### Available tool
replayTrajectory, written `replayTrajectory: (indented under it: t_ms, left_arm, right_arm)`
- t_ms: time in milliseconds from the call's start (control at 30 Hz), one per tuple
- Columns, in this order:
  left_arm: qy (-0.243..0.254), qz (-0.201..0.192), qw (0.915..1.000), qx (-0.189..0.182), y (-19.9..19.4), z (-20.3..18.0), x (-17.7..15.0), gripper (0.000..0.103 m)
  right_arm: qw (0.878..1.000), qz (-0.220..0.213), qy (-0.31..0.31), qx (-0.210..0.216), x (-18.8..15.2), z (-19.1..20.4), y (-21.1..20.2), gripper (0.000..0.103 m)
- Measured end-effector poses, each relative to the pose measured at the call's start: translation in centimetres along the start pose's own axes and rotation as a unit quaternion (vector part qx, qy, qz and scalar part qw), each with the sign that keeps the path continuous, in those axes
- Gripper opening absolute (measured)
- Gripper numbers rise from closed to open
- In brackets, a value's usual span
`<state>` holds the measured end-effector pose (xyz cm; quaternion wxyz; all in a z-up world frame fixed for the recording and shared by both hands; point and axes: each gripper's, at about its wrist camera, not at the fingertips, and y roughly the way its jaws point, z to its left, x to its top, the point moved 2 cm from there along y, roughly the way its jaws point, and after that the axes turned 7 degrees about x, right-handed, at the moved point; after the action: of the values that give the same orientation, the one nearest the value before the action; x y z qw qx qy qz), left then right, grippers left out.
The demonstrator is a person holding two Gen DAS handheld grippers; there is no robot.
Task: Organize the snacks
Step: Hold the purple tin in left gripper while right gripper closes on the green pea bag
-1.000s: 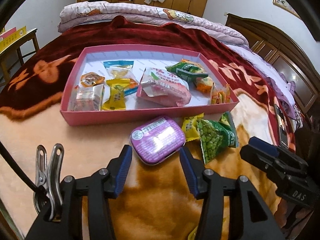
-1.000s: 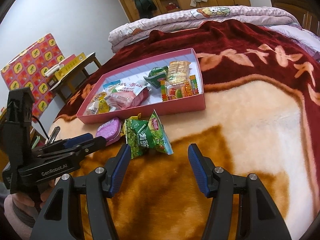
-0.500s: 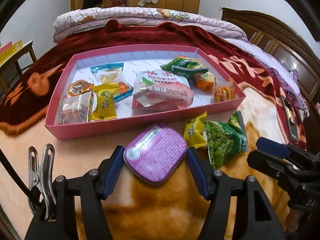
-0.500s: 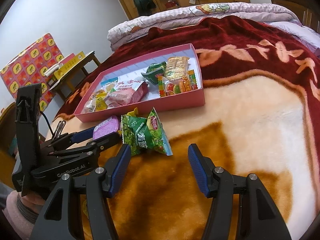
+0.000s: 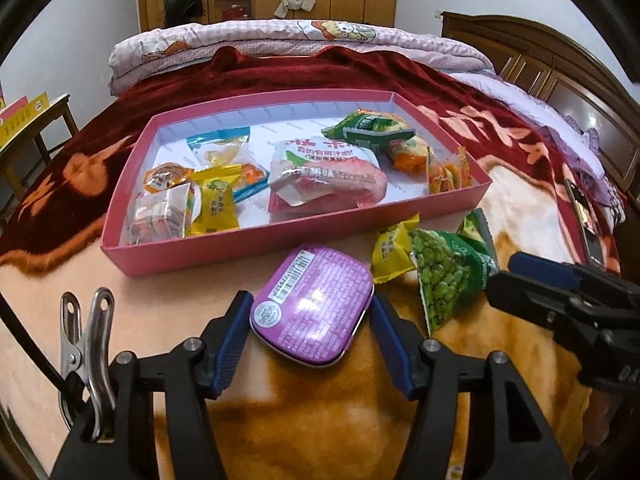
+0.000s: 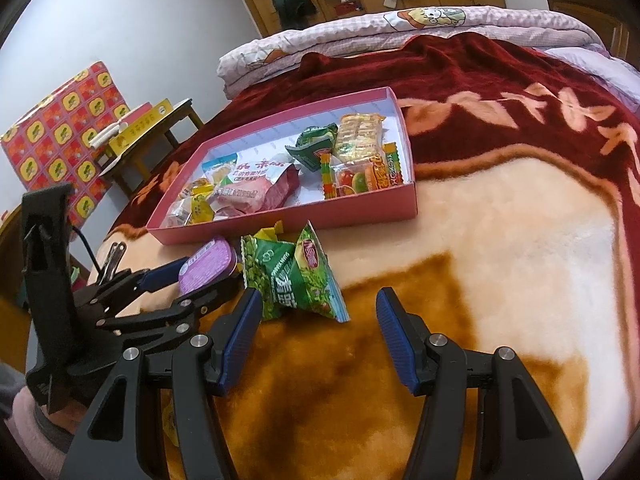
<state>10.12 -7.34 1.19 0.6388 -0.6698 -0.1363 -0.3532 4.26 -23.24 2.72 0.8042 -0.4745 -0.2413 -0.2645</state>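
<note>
A purple tin lies tilted on the tan blanket just in front of the pink tray. My left gripper straddles the tin and its jaws are closing, both blue pads touching its sides. The right wrist view shows the same tin between the left gripper's fingers. A green pea packet and a small yellow packet lie right of the tin. My right gripper is open over the blanket, nothing between its pads, with the green pea packet just ahead of its left finger.
The pink tray holds several wrapped snacks. A phone lies on the red blanket at the right. A small wooden table and a patterned box stand left of the bed. A metal clip hangs from the left gripper.
My left gripper moved forward around the purple tin, which was ahead of the fingertips and now sits between the pads, tilted. The right gripper stayed where it was, still open.
</note>
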Motion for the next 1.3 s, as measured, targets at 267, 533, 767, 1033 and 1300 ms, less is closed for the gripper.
replayTrajectory:
  t_ms: [267,533,767,1033,1300]
  left_arm:
    - [-0.019,0.002,0.9998,-0.002,-0.8,1.4,-0.6,0.063]
    - [-0.030,0.002,0.9995,0.000,-1.0,1.9,-0.8,0.063]
    - [-0.035,0.004,0.9994,0.000,-1.2,2.0,-1.0,0.063]
    - [-0.040,0.004,0.9992,-0.001,-1.5,2.1,-1.2,0.063]
    - [-0.050,-0.002,0.9987,0.002,-2.3,2.9,-1.3,0.063]
  right_arm:
    - [1.000,0.014,-0.005,0.006,0.3,0.3,1.6,0.061]
    - [1.000,0.012,0.001,0.004,0.2,0.0,2.4,0.061]
    - [1.000,-0.001,-0.006,-0.007,0.0,0.3,2.7,0.061]
    - [1.000,-0.014,0.005,-0.003,-0.4,0.1,2.4,0.044]
    - [0.999,-0.028,0.028,0.007,-0.7,-0.6,1.6,0.032]
